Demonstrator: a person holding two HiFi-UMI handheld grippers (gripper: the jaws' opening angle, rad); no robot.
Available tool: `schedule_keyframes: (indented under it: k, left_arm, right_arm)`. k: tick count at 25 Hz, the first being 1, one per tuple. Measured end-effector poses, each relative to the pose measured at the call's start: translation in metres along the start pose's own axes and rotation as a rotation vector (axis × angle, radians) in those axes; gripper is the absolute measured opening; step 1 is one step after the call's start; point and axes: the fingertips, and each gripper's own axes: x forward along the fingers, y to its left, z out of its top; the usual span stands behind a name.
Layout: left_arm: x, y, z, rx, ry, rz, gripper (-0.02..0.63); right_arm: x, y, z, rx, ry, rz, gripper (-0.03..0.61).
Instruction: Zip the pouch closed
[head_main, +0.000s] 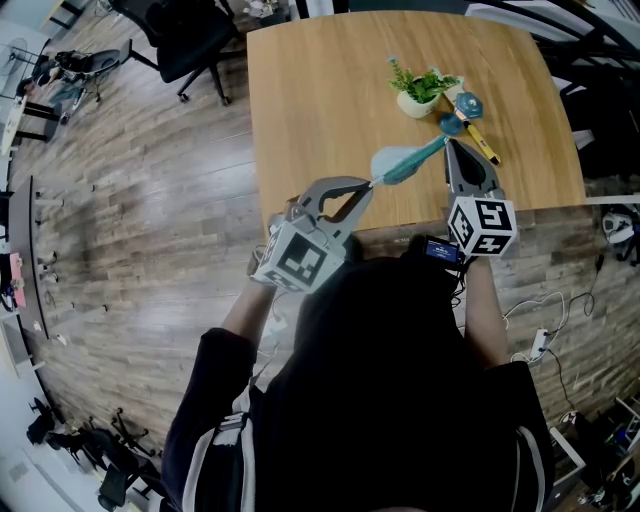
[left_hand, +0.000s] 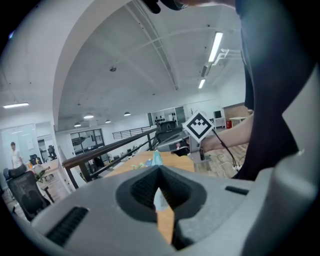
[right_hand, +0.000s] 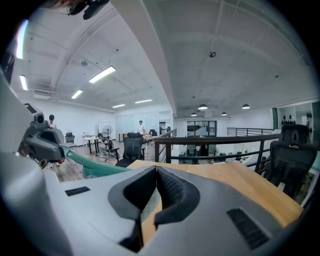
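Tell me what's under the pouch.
Only bare wooden table shows around the pouch, which is stretched between the left gripper and right gripper. The patch right beneath it is covered, so anything there can't be seen.

The person's dark top (head_main: 400, 380) covers the table's (head_main: 320, 120) near edge between the 2 grippers; each hand is hidden under its marker cube (head_main: 300, 258). In the head view the pouch (head_main: 400, 163) is too small to show its zip or slider. In the left gripper view the left gripper (left_hand: 159, 169) has its jaws pressed together, hiding all of the pouch but a pale tip above and a sliver below; dark clothing (left_hand: 270, 100) blocks the right side. In the right gripper view the right gripper (right_hand: 156, 169) has its jaws together too; the pouch runs behind 1 jaw, so which part the tips pinch cannot be told. The small items (head_main: 468, 112) beside the plant (head_main: 420, 88) are too small to name.
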Motion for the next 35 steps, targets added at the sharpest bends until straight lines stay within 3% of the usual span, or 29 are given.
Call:
schedule_keyframes:
  k: [4, 7, 12, 15, 21, 24, 31, 35]
  left_arm:
    - [-0.001, 0.006, 0.011, -0.022, -0.043, 0.001, 0.002]
    - [-0.005, 0.013, 0.011, -0.036, -0.047, 0.019, 0.002]
    - [-0.014, 0.037, -0.002, -0.105, -0.057, 0.097, 0.002]
    - [-0.025, 0.061, -0.004, -0.147, -0.093, 0.200, 0.002]
    - [-0.054, 0.112, -0.003, -0.190, -0.147, 0.430, 0.002]
    - [-0.068, 0.133, -0.007, -0.196, -0.153, 0.524, 0.002]
    - [-0.084, 0.157, -0.028, -0.262, -0.114, 0.645, 0.002]
    - [-0.077, 0.153, -0.029, -0.272, -0.118, 0.644, 0.002]
  right_arm:
    - [0.004, 0.002, -0.001, -0.028, 0.005, 0.000, 0.040]
    - [0.005, 0.009, 0.005, -0.059, -0.013, 0.025, 0.132]
    - [0.001, 0.010, 0.016, -0.065, -0.056, 0.035, 0.137]
    - [-0.008, 0.006, 0.027, -0.090, -0.093, 0.011, 0.127]
    - [-0.042, -0.001, 0.053, -0.106, -0.172, -0.086, 0.030]
    - [-0.060, -0.001, 0.061, -0.108, -0.192, -0.120, 0.014]
    - [-0.088, -0.015, 0.060, -0.039, -0.208, -0.159, 0.014]
    - [-0.092, -0.024, 0.060, -0.025, -0.209, -0.174, 0.014]
